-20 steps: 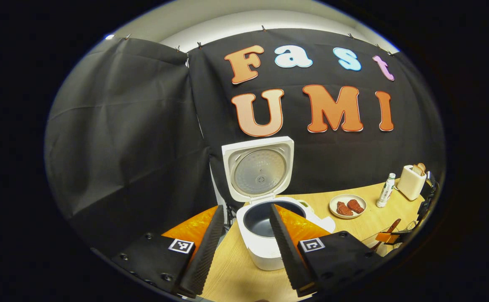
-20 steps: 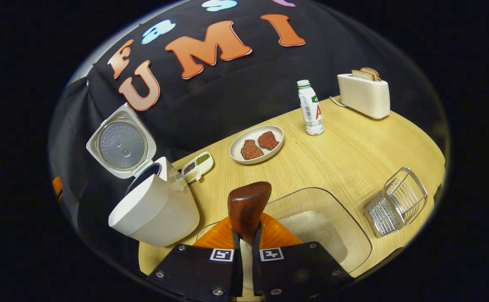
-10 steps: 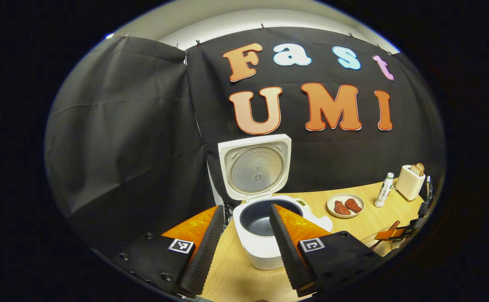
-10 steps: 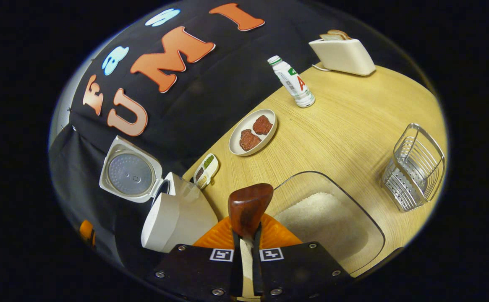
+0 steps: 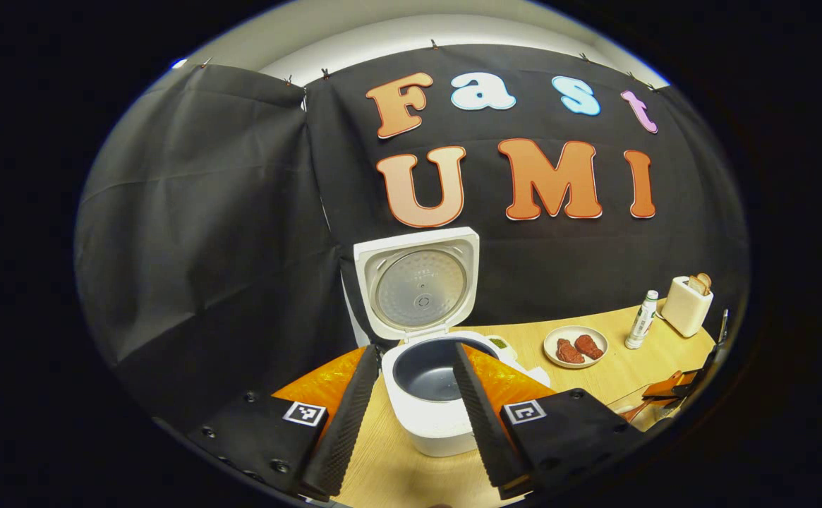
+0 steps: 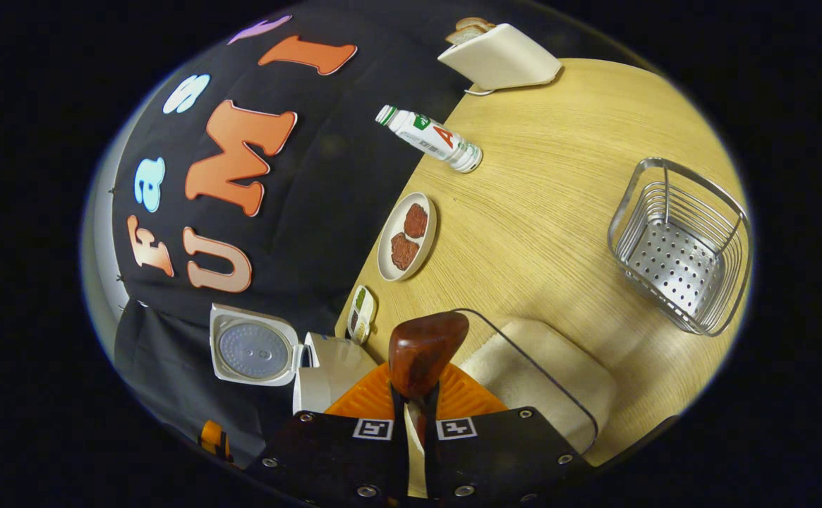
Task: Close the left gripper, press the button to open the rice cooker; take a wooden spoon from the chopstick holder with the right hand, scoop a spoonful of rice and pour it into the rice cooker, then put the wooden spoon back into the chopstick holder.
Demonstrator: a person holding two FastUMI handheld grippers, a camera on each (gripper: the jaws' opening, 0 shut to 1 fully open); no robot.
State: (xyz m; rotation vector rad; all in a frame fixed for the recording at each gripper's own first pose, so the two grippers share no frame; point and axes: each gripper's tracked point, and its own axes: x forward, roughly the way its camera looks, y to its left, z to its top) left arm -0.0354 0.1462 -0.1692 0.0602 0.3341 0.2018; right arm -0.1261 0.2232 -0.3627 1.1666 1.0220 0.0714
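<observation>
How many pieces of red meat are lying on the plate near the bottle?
2. Both lie side by side on the round plate: one meat piece on the half nearer the bottle, the other meat piece on the half nearer the rice cooker.

Your left gripper view is facing the wall, level, with the cooker [image 5: 428, 381] near. Your right gripper view is looking down, rolled sideways, sharing the cooker [image 6: 326, 370] and plate [image 6: 406, 236].

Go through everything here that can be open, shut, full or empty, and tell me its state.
White rice cooker: lid up, dark pot empty.
Clear rice tub: holds rice.
Wire chopstick holder: empty.
Brown wooden spoon: gripped.
Left gripper: open.
Right gripper: shut on spoon.
White toaster: bread in.
</observation>
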